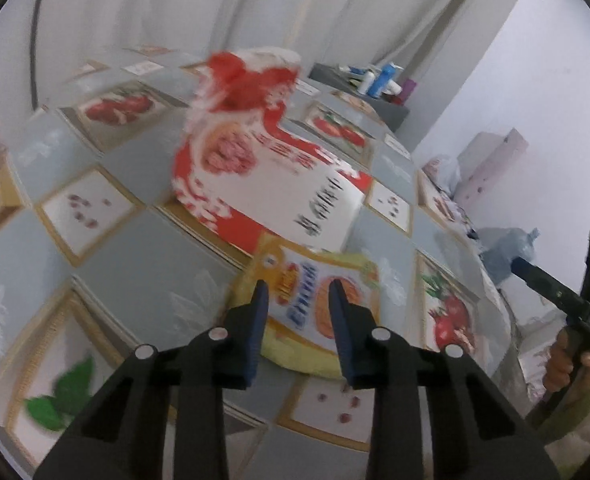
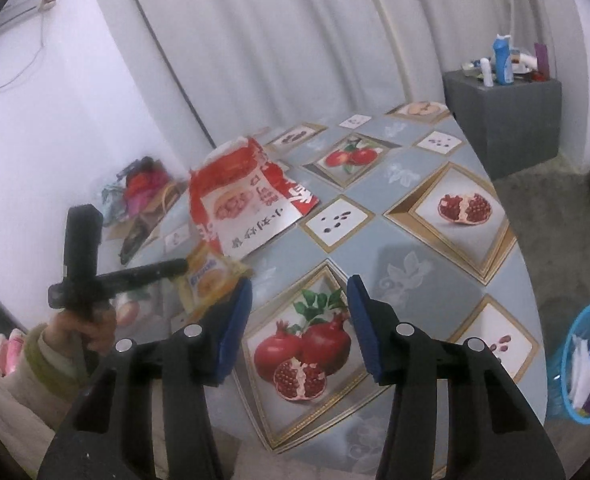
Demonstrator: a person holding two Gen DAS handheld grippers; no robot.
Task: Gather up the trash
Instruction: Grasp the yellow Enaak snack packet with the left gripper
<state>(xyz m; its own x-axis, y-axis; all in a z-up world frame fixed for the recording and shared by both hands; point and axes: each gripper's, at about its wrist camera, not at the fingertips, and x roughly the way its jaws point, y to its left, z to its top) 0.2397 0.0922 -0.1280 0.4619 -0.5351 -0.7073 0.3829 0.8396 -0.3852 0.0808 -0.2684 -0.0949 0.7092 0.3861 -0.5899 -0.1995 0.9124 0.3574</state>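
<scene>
A yellow snack packet lies flat on the table just in front of a larger red and white bag. My left gripper points down over the packet. Its blue fingertips stand apart above the printed face, with no pinch visible, so it is open. In the right wrist view the left gripper reaches the yellow packet from the left, beside the red and white bag. My right gripper hangs open above a pomegranate picture with nothing between its fingers. It also shows at the right as the right gripper.
A patterned tablecloth covers the round table. A blue basket with wrappers stands on the floor at the right. A grey box topped with bottles stands behind the table. Clutter lies at the far left. A person's hand holds the left tool.
</scene>
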